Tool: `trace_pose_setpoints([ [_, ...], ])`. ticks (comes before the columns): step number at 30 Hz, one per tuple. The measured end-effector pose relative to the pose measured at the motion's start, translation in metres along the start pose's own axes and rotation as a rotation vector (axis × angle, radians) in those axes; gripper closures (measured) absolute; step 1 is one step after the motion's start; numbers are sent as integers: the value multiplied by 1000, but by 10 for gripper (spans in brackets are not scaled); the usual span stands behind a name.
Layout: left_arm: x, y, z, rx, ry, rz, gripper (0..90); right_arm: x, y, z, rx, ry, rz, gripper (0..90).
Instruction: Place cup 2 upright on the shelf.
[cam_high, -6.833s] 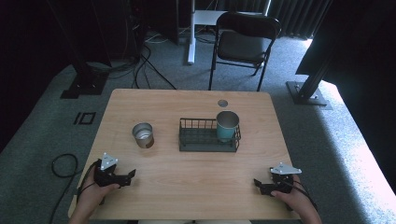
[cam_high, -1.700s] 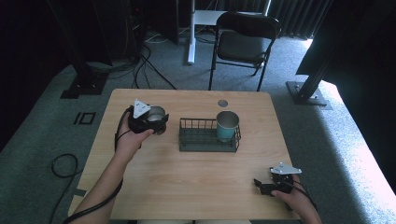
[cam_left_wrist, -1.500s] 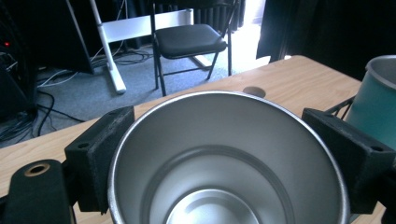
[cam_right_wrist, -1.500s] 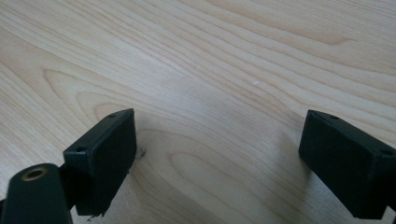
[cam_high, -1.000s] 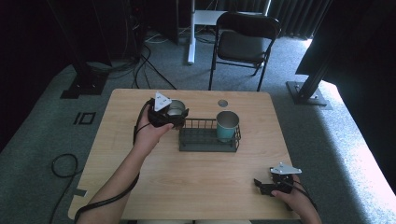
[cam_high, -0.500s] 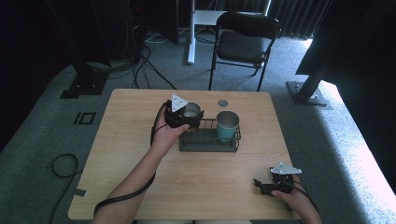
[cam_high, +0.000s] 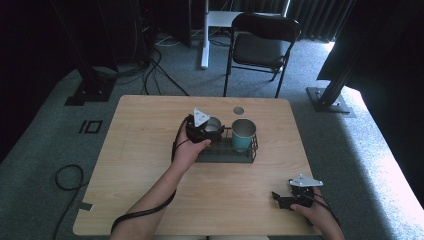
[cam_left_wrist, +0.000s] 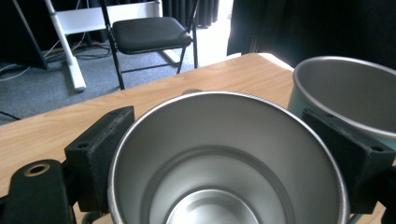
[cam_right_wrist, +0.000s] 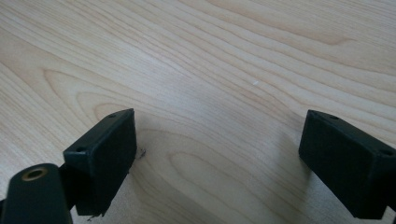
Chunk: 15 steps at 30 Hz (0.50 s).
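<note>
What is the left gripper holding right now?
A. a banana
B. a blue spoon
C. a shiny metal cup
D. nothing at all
C: the left gripper has its two black jaws on either side of a shiny metal cup, held at the wire basket beside the teal cup.

Light wooden table, dark wire basket on it, right gripper resting near front edge

Daylight is thrown in from the right, where the carpet is washed out to glare, while the far room is left dim. The table is evenly lit. Soft shadows are cast beneath the right gripper, and the steel cup is rendered slightly soft up close.
</note>
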<state>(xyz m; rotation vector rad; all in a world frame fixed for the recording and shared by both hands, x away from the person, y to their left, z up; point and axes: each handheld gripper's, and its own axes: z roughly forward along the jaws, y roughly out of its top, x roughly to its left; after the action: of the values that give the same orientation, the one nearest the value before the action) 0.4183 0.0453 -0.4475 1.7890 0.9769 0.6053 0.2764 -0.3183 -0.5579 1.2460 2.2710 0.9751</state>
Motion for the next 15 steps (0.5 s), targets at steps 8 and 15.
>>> trace_pose_setpoints([
  [8, -3, -16, 13, 20, 4, 1, 140, 0, 0, 0, 0, 0, 0, 108],
  [15, -6, -23, 19, 27, 2, 8, 140, 0, 0, 0, 0, 0, 0, 108],
])
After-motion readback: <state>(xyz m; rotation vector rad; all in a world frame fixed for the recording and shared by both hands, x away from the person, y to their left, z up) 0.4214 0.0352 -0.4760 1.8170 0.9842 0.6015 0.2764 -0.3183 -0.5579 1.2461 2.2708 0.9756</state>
